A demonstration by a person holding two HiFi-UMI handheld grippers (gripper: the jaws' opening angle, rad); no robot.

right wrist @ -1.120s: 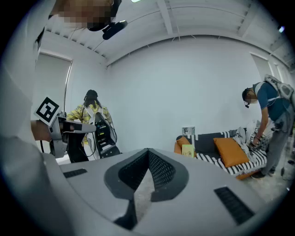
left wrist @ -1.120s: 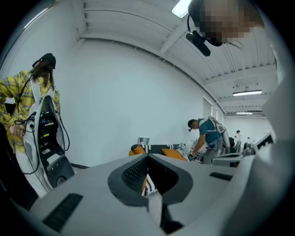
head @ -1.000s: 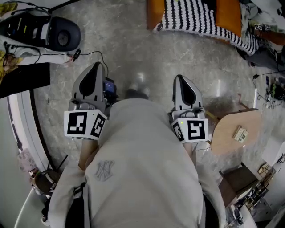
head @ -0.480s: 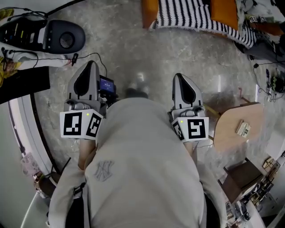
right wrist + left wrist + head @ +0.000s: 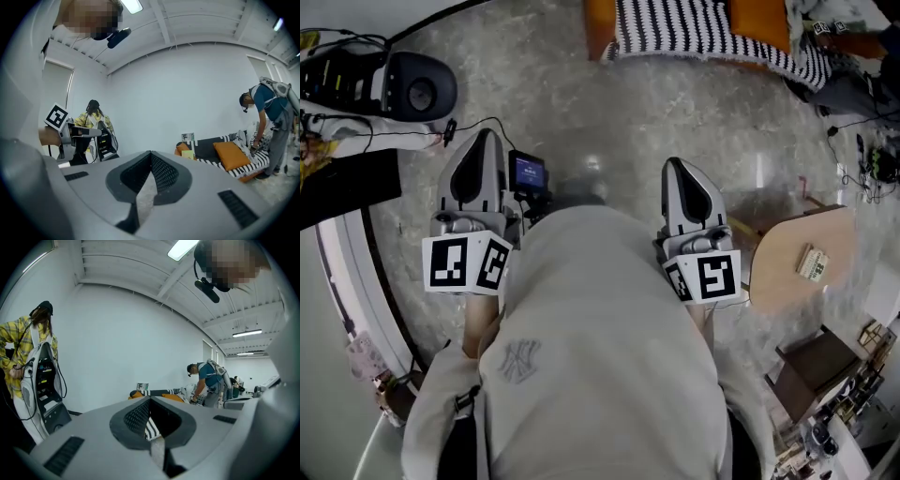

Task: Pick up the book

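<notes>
Grippers, two: left (image 5: 485, 136), right (image 5: 678, 165), closed.

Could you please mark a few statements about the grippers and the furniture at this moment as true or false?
1. The left gripper and the right gripper are both shut and empty. True.
2. The right gripper grips a book. False: nothing is between its closed jaws.
3. A striped blanket lies on the orange sofa. True.
4. The round wooden table stands on the person's left. False: it stands on the person's right, beyond the right gripper.
5. That table is bare. False: a small object lies on it.
</notes>
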